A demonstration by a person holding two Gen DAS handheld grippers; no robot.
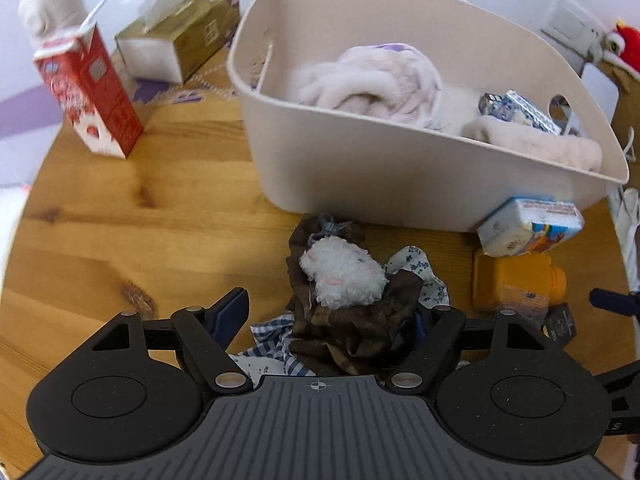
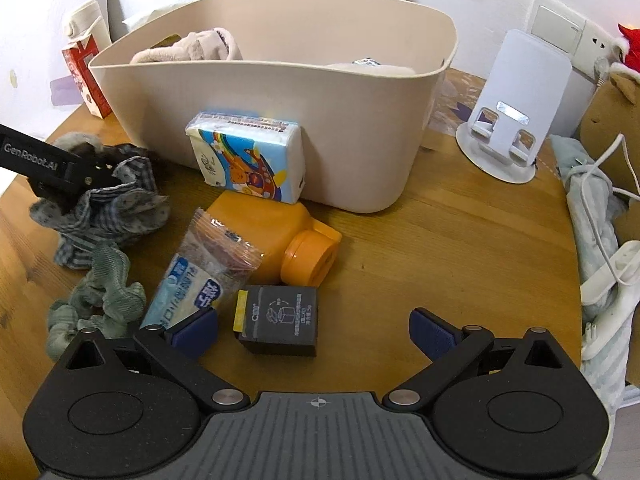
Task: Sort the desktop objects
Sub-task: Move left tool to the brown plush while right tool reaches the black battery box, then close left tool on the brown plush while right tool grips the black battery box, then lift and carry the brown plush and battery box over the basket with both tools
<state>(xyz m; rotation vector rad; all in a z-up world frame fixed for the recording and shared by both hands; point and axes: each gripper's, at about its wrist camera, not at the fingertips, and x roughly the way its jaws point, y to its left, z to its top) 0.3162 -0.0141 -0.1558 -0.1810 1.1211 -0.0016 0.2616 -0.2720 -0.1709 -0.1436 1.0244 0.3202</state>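
Note:
My left gripper point(image 1: 328, 316) stands open, pointing down over a heap of hair scrunchies. A brown scrunchie point(image 1: 352, 332) topped by a white fluffy piece point(image 1: 344, 272) lies between its fingers, and the cloth hides the right pad. From the right wrist view this gripper point(image 2: 60, 164) sits over the checked scrunchies point(image 2: 108, 204). My right gripper point(image 2: 316, 332) is open, with a dark grey small box point(image 2: 280, 320) between its fingers, nearer the left pad. An orange bottle point(image 2: 276, 236), a snack packet point(image 2: 200, 272) and a tissue pack point(image 2: 248, 156) lie before the beige basket point(image 2: 360, 120).
The basket point(image 1: 360, 168) holds a pink fluffy cloth point(image 1: 372, 80), a beige towel and a blue packet. A red carton point(image 1: 88, 92) and a tissue box point(image 1: 180, 40) stand at the back left. A white phone stand point(image 2: 516, 108), cables and a power strip point(image 2: 612, 276) crowd the table's right edge.

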